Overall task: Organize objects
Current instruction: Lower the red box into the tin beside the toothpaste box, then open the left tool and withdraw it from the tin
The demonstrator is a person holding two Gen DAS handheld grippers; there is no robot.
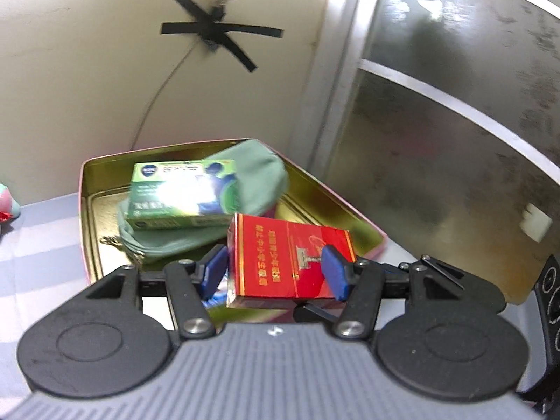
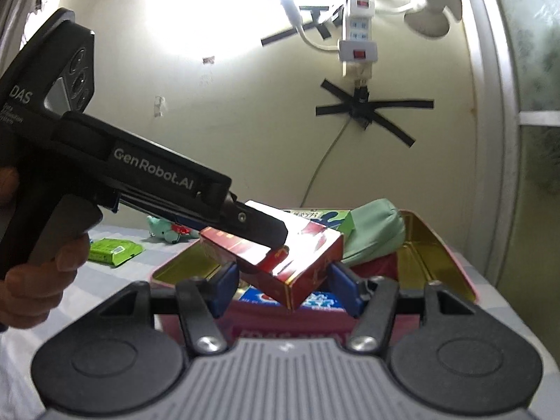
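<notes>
**Red box lifted over the tin**

Red box (image 1: pixel 290 257) sits clamped in the left gripper (image 1: pixel 276 273) above the gold-lined tin (image 1: pixel 87 189). Whether the right gripper (image 2: pixel 285 288) also pinches it is unclear. Beneath, a blue-and-white packet (image 2: pixel 320 301) is mostly hidden.

We note heavy glare burning out the wall (image 2: pixel 210 17) in the right wrist view, a blown highlight on the green box (image 1: pixel 182 196), overall motion softness, and strong fisheye bending at frame edges.
</notes>
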